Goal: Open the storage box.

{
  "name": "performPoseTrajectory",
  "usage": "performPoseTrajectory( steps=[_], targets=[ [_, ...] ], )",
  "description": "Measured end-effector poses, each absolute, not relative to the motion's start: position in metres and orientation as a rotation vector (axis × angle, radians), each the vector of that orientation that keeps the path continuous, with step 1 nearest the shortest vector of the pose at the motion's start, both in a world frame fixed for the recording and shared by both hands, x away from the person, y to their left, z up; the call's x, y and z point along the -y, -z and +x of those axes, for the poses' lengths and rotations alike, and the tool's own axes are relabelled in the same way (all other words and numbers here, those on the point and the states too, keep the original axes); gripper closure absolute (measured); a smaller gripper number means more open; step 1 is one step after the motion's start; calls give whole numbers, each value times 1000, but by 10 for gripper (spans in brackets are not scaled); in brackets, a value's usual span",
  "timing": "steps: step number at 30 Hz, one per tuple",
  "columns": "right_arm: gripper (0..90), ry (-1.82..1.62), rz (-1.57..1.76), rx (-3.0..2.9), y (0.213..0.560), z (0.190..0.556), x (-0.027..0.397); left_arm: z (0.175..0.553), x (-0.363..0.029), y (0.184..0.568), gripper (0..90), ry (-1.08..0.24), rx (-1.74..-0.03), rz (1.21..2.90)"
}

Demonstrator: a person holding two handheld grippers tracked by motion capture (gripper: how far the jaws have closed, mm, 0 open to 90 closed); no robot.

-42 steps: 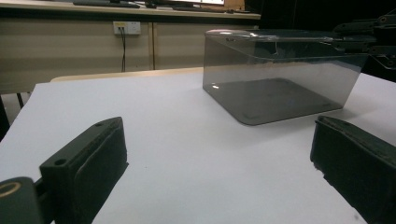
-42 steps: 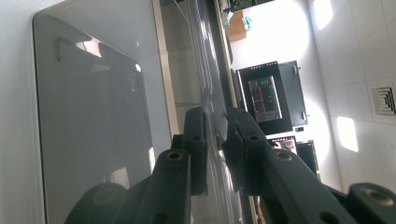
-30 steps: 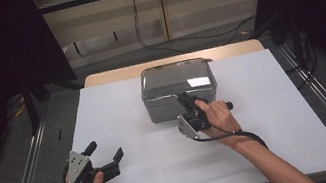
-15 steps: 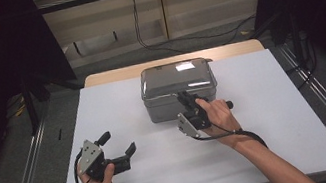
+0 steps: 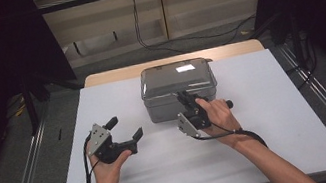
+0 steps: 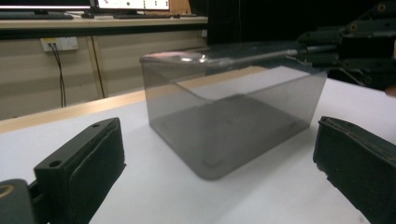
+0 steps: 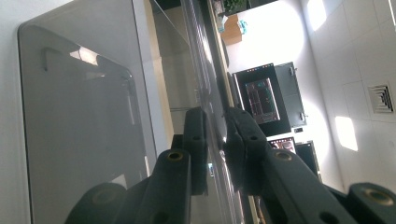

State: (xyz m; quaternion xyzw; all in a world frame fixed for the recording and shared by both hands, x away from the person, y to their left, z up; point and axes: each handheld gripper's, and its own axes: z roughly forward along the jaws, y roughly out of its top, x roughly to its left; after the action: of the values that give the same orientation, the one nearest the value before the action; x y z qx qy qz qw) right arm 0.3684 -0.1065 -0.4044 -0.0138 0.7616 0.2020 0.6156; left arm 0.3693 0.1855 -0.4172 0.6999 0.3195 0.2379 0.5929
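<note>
My left tongs (image 5: 128, 138) are wide open with nothing in them. They float just above the white surface (image 5: 281, 141), near the left side of the clear grey box (image 5: 180, 99) but not touching it. In the left gripper view the box (image 6: 233, 126) sits between my two black pads (image 6: 81, 172), farther off. If I push in too fast, one pad could bump the box wall and shove the whole box sideways. Then the lid would twist in my other tongs.

The box sits at the back middle of the surface, and its lid (image 5: 176, 76) is on top. The box looks light and smooth, so I think it slides easily.

My right tongs (image 5: 188, 101) are pinched shut on the front edge of the lid. In the right gripper view the thin lid edge (image 7: 212, 116) runs between the two pads (image 7: 196, 140). That edge is thin and slippery. If I pull up crooked, it could slip out. If I lift before the left tongs hold the box, the box may come up with the lid and then drop.
</note>
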Motion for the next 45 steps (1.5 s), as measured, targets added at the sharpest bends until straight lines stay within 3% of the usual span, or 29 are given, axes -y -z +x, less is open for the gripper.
performPoseTrajectory(
  steps=[23, 45],
  targets=[
    [781, -475, -21, -1750, 401, 369, 107, 423, -155, 419, 50, -606, -734, 1664],
    [780, -482, -15, -1747, 397, 372, 107, 450, -141, 422, 78, -641, -725, 1670]
  ],
)
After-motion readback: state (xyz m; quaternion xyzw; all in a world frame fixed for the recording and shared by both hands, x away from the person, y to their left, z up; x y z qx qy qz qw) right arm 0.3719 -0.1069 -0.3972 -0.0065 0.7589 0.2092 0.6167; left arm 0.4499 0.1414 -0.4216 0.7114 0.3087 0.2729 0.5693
